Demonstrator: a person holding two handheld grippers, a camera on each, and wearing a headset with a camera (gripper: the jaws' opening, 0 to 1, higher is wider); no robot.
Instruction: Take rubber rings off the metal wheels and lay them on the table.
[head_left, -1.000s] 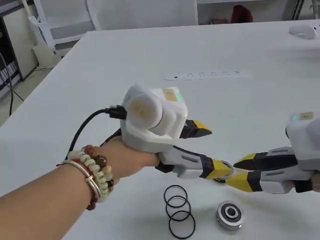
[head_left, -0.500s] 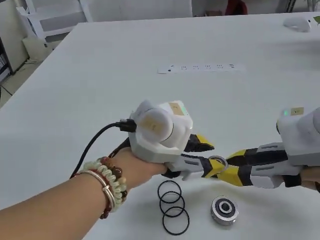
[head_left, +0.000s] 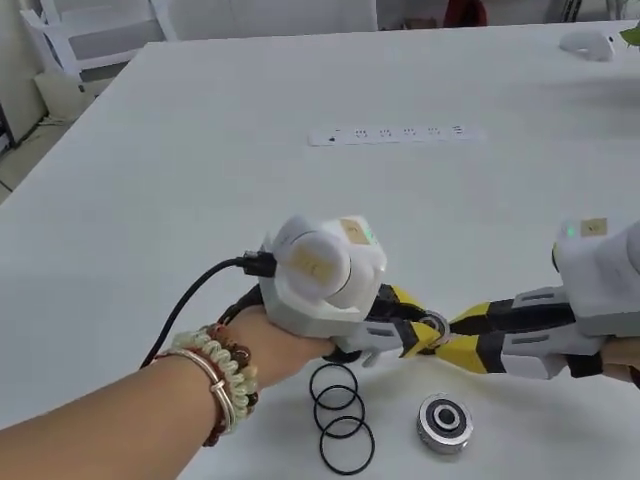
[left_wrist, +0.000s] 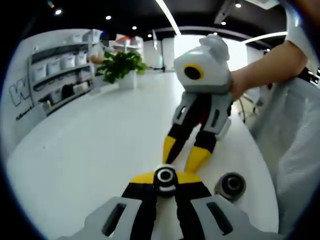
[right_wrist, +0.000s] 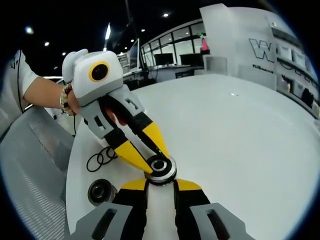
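Two pairs of jaws meet on one small wheel (right_wrist: 161, 169), held above the worktop (head_left: 200, 160). The left gripper (head_left: 418, 326), in a hand (head_left: 270, 345) with beaded bracelets at the wrist, and the right gripper (head_left: 456, 338) each clamp it from opposite sides. In the head view the yellow tips cover most of that wheel, and I cannot tell whether a rubber ring sits on it. The right gripper's body runs off the right edge there. Nearer the person, three rubber rings (head_left: 341, 417) lie touching in a row on the worktop, with a second wheel (head_left: 445, 420) just beside them. A second ago the left jaws gaped wide; they have since drawn in onto the wheel. The rings and the second wheel lie as before.
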